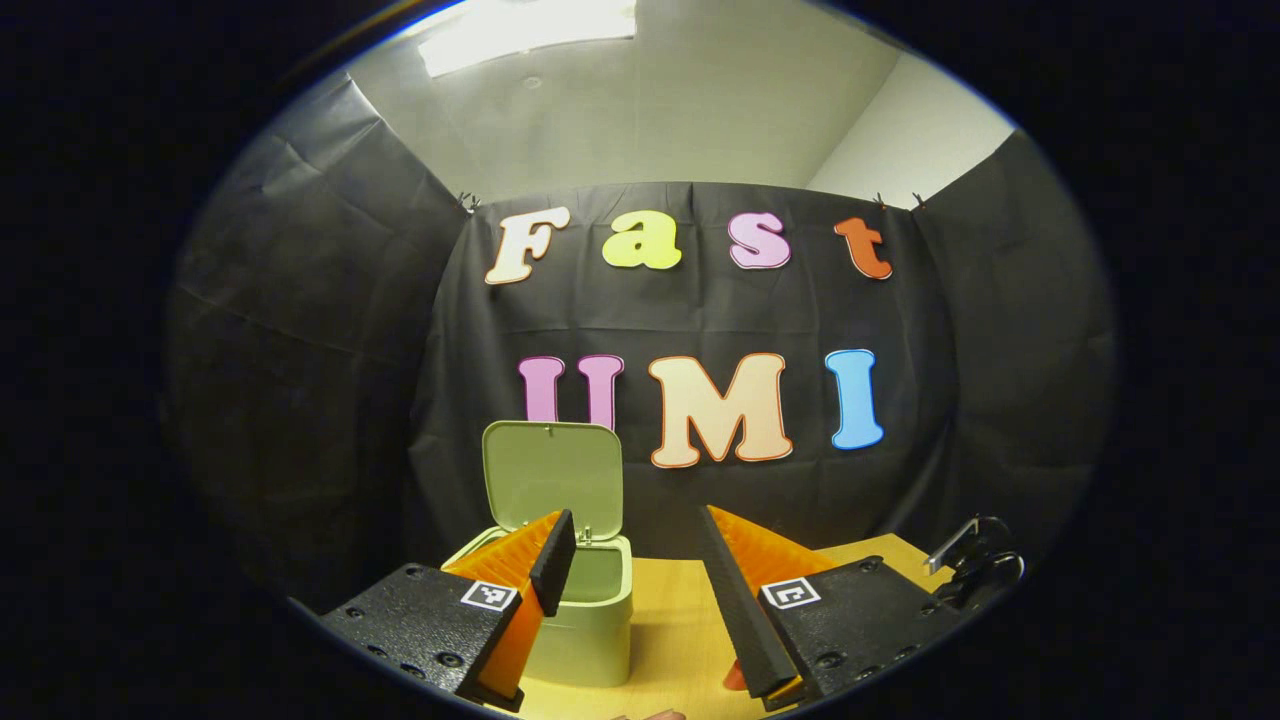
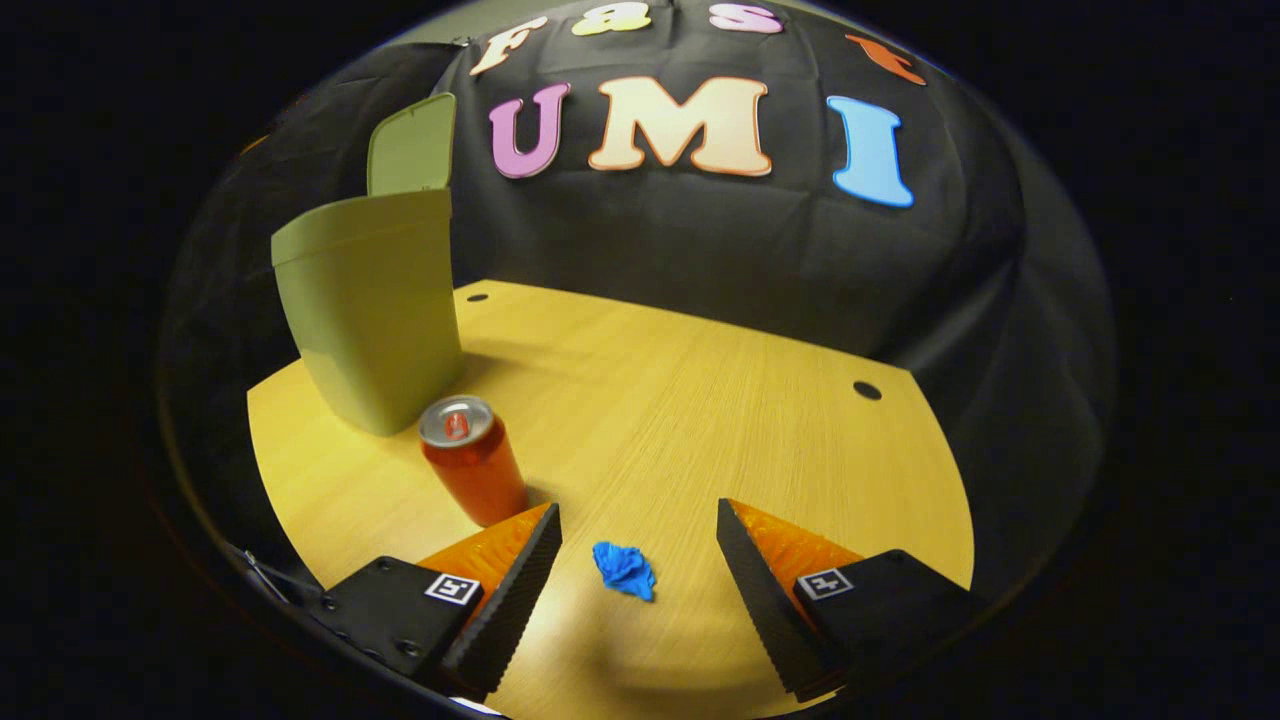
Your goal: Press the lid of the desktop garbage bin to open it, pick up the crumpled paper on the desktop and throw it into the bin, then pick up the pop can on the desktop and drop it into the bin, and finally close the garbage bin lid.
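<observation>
Wooden desktop (image 2: 700, 400) is showing can (image 2: 472, 460) and crumpled paper (image 2: 623, 570) between the right gripper's (image 2: 638, 535) wide-open, empty fingers; left gripper (image 1: 635, 545), also gaping empty, is facing the bin (image 1: 585, 610), lid (image 1: 553, 472) raised.

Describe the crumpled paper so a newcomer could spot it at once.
Start at the green bin with its raised lid on the wooden table. A red pop can stands upright just in front of it. Nearer still, between the right gripper's open fingers, lies the crumpled paper: small, low, and the only blue thing on the table.

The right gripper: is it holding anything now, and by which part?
Nothing is held. The right gripper is open, and the crumpled paper lies on the table between its fingers, untouched.
</observation>
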Motion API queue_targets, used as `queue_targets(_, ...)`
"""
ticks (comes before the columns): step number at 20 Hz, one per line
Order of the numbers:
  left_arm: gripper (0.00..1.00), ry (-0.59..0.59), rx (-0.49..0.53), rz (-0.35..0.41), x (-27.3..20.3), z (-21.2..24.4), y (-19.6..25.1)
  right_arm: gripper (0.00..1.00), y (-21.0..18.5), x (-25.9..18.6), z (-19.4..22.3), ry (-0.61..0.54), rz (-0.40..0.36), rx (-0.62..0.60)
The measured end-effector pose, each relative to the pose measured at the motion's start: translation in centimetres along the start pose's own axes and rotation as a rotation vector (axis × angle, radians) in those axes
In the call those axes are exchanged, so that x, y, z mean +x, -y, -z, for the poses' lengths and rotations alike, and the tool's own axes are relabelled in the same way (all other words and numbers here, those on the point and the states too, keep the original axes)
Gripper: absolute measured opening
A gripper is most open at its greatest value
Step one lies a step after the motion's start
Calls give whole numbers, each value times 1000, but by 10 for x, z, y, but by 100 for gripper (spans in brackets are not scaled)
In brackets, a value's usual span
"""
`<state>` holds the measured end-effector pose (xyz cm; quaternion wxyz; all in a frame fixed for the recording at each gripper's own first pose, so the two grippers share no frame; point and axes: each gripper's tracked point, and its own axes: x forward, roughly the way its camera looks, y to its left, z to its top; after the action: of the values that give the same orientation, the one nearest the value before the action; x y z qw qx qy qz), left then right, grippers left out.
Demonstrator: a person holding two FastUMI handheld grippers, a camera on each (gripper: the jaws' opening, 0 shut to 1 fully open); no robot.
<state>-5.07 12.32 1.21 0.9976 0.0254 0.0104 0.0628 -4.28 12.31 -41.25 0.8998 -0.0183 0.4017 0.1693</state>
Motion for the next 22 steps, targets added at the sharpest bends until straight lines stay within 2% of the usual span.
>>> queue_targets(6, 74, -37, 8, -20, -6, 10, -10, 99, -9, 24, 52, -146, -14, 39)
queue_targets(8, 74, -39, 10, -20, -6, 10, -12, 92, -9, 28, 58, -158, -9, 43)
queue_targets(10, 74, -38, 9, -17, -7, 10, -12, 77, -9, 30, 64, -174, -4, 39)
queue_targets(13, 74, -51, 11, -20, -9, 15, -15, 42, -17, 30, 72, -202, -33, 69)
queue_targets(14, 74, -53, 9, -21, -9, 16, -16, 36, -17, 30, 72, -206, -35, 71)
queue_targets(16, 73, -57, 1, -23, -8, 17, -17, 34, -17, 27, 70, -199, -36, 74)
queue_targets(17, 73, -59, -3, -23, -8, 17, -18, 37, -16, 25, 65, -185, -32, 77)
queue_targets(20, 74, -62, -7, -24, -7, 19, -20, 37, -13, 16, 39, -115, -27, 108)
queue_targets(22, 74, -65, -7, -20, -6, 20, -18, 34, -11, 9, 21, -79, -26, 133)
